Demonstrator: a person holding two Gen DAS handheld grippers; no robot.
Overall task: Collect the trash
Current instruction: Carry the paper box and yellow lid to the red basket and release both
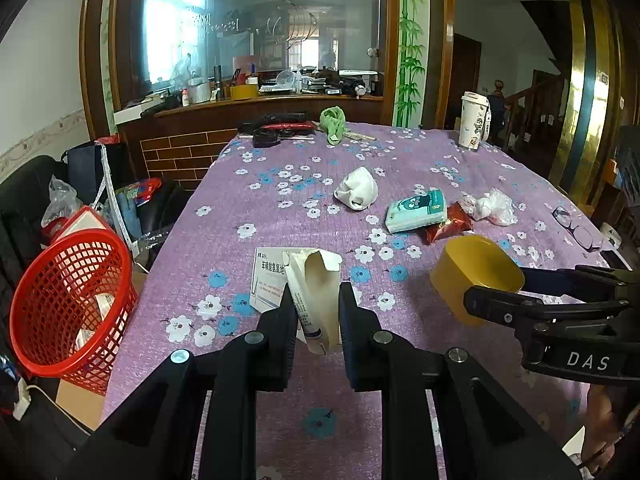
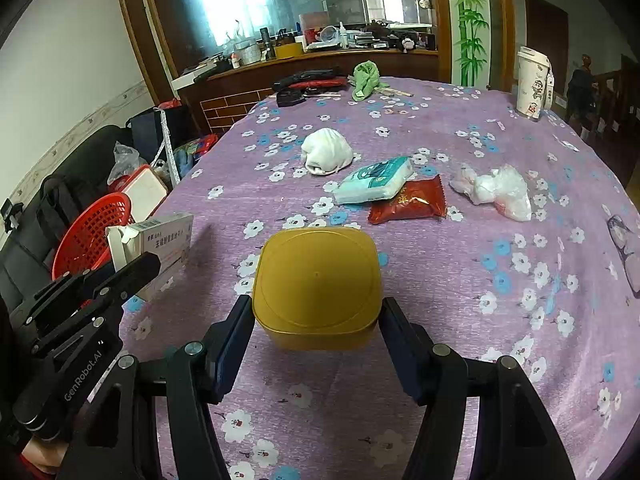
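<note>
Left gripper (image 1: 316, 304) clamps a white carton (image 1: 314, 292) — right gripper (image 2: 318, 320) grips a yellow tub (image 2: 316, 284).

A purple cloth scattered with white and blue flowers (image 2: 460, 280) covers the table, under a plain mustard-yellow plastic tub (image 2: 316, 284), a red foil snack packet (image 2: 412, 200), a white-and-teal tissue pack (image 2: 374, 181) and a red lattice plastic basket (image 1: 68, 300).
</note>
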